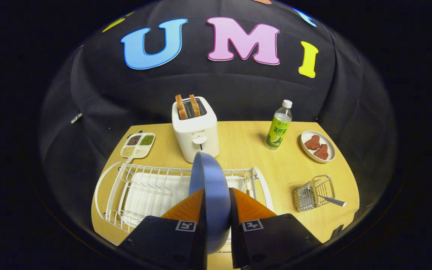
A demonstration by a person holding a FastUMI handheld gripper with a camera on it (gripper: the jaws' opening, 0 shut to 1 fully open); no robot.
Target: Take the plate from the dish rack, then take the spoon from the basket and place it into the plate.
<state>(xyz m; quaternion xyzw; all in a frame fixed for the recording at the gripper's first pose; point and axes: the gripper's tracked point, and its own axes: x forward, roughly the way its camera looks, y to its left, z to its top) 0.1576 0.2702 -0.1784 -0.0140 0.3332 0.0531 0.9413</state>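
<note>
— Holding the plate (210, 187) on edge, is it? Where's the gripper (216, 204) at?

— Both fingers are pressed on the blue plate, one on each face, and it stands upright between them, just above the white dish rack (126, 187). I'd say it's lifted clear of the rack's slots, though the fingers hide its lower rim, so I can't be sure.

— So the first step is nearly finished?

— That's my reading. Next it wants a flat bit of table (276, 168) beside the rack to lay the plate down on.

— And the spoon?

— Right of the rack, lying in the little wire basket (311, 195); the spoon's (332, 201) handle pokes out away from the rack. It's untouched, so that comes afterward.
</note>
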